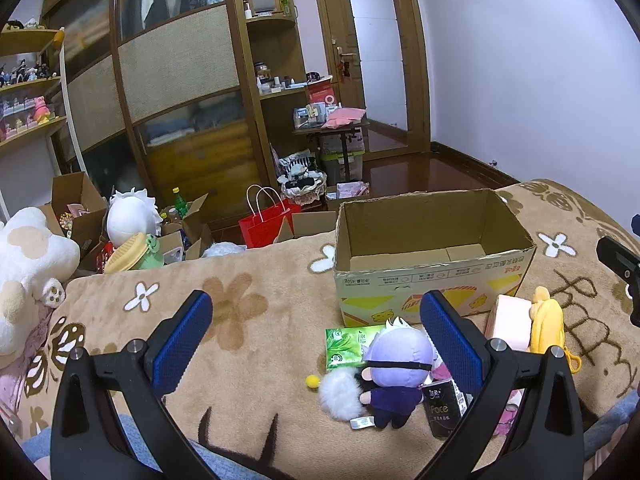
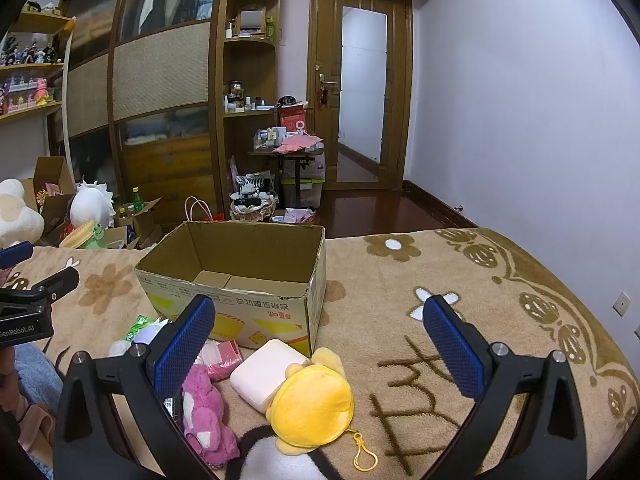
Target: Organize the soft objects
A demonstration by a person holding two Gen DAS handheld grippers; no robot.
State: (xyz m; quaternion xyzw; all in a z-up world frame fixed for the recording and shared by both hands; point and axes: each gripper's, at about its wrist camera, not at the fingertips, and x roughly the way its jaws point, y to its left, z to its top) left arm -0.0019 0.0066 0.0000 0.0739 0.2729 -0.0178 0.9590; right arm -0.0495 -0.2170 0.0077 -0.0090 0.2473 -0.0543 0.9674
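Observation:
An empty cardboard box point(image 1: 436, 236) point(image 2: 240, 264) stands open on the brown flowered blanket. In front of it lies a pile of soft items: a purple-haired doll point(image 1: 394, 372), a white fluffy ball point(image 1: 342, 392), a green tissue pack point(image 1: 346, 346), a black tissue pack point(image 1: 444, 408), a pale pink pack point(image 1: 508, 322) point(image 2: 268, 372), a yellow plush pouch point(image 1: 546, 322) point(image 2: 312, 404) and a pink plush bear point(image 2: 204, 416). My left gripper point(image 1: 316, 320) hovers open above the doll. My right gripper point(image 2: 318, 326) is open over the yellow pouch.
The blanket point(image 2: 460, 280) stretches free to the right of the box. A big white plush point(image 1: 28, 264) sits at the bed's left edge. Beyond the bed are cardboard boxes, a red bag point(image 1: 266, 224), a wardrobe point(image 1: 176, 80) and a door point(image 1: 380, 56).

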